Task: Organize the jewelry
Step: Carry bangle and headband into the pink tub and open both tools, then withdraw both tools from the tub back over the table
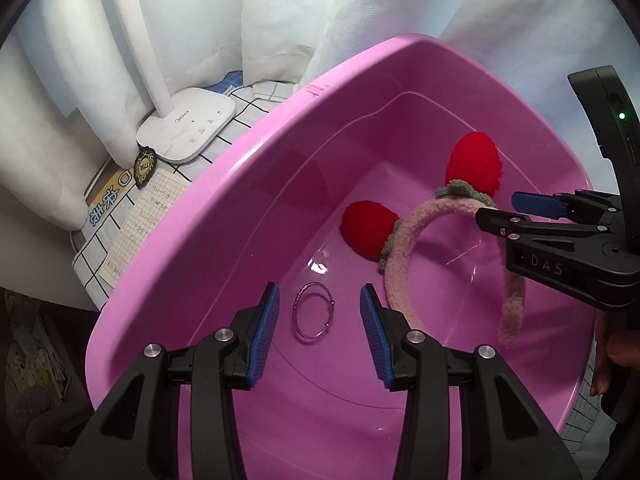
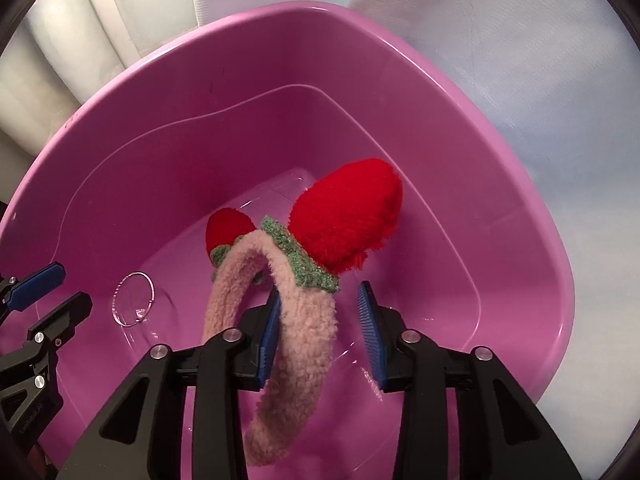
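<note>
A pink plastic tub (image 1: 224, 184) fills both views (image 2: 520, 208). A thin silver ring bracelet (image 1: 313, 312) lies on its floor, also seen in the right wrist view (image 2: 133, 299). My left gripper (image 1: 319, 308) hangs open over the tub, its jaws on either side of the bracelet and above it. A fuzzy pink headband (image 2: 308, 320) with two red strawberry puffs (image 2: 348, 216) stands in the tub (image 1: 404, 256). My right gripper (image 2: 318, 320) is open, with the headband between its jaws, leaning against the left pad (image 2: 270, 332).
A white desk lamp base (image 1: 186, 124) stands on a checked cloth left of the tub, with a paper note (image 1: 140, 224) and a small dark badge (image 1: 145, 166). White curtains hang behind.
</note>
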Demonstrator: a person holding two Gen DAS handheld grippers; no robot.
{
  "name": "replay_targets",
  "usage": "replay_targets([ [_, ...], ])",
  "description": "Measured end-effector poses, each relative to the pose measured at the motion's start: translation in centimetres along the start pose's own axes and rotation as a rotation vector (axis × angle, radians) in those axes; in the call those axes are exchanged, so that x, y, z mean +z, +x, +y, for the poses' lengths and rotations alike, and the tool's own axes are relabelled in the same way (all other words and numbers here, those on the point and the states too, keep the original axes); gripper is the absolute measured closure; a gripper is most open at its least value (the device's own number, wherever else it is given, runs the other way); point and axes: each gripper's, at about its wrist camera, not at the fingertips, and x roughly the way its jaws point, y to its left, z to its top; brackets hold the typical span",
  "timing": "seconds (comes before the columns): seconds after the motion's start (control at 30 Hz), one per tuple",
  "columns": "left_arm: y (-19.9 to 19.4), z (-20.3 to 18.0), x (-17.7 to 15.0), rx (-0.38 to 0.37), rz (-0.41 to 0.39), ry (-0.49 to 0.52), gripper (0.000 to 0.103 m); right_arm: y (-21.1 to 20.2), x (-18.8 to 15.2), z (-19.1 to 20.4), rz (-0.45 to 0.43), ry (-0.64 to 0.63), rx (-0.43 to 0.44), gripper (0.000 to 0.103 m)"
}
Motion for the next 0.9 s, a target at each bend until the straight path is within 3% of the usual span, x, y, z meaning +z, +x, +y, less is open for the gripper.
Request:
replay_targets([
  [0.03,0.0,0.0,0.1,-0.001,0.002,0.0,0.043,-0.1,0.0,0.1,-0.006,-0.002,-0.004,0.046],
  [0.17,-0.6,-0.2,0.1,0.013,-0.012,0.008,0.025,-0.3,0.7,1.1,-0.014,-0.002,0.0,0.046],
  [0.33,-0.8,-0.2,-0.2,0.014,-0.009,0.007,0.023,-0.4,1.8,0.8,-0.012,0.011,0.008,0.046],
  [0.43,-0.9,-0.2,-0.2,0.021,-0.01,0.006,0.023,-0.5,0.4,-0.6,-0.011,0.017,0.013,0.046],
  [0.9,-2.4,-0.1,-0.6,0.044,-0.045,0.0,0.022,-1.4,-0.1,-0.4,-0.052,0.027,0.031,0.042],
])
